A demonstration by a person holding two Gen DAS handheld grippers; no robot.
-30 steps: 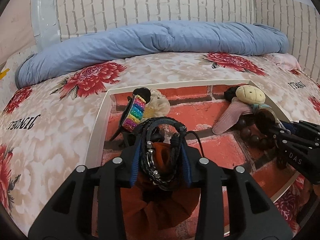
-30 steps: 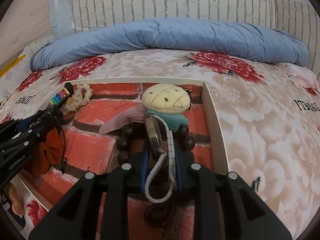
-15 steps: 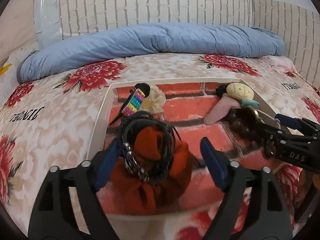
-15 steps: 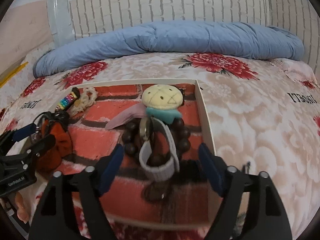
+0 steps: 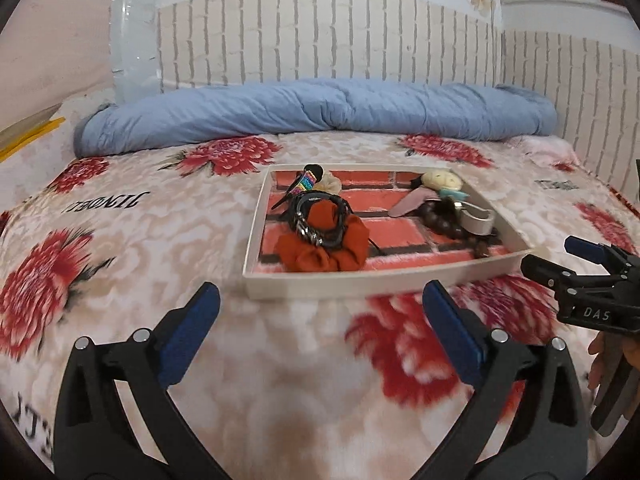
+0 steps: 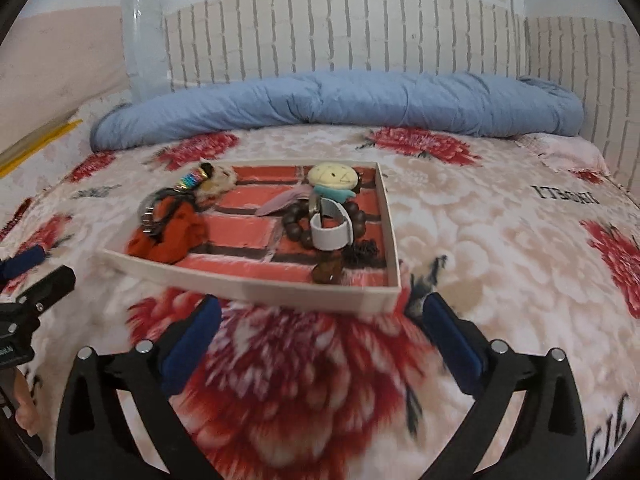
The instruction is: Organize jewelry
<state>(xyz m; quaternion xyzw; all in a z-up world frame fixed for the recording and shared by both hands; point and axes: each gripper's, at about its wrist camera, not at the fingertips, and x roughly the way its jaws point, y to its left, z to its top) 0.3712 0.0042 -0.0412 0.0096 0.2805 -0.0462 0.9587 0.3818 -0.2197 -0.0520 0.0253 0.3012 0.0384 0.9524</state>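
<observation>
hovering short of the shallow white tray with a red brick-print floor (image 5: 360,280), the left gripper (image 5: 320,336) has just spread its jaws, nothing between them; the black braided bracelet (image 5: 320,220) lies on the orange scrunchie (image 5: 324,248) inside; rightward, the white strap watch (image 6: 330,226) rests on dark wooden beads (image 6: 298,224), the right gripper (image 6: 320,340) likewise just released; placing seems finished; next calls for any stray piece.

We list one shallow white tray (image 5: 362,280), its floor printed as red brick, lying flat on the bed. At its left we count an orange scrunchie (image 5: 324,248) with a black braided bracelet (image 5: 320,220) resting on top, a rainbow hair clip (image 5: 302,184) and a cream scrunchie (image 5: 330,182) behind them. At its right: a dark wooden bead bracelet (image 6: 298,228), a white-strapped watch (image 6: 330,230) upon it, a cream plush charm (image 6: 332,176).
</observation>
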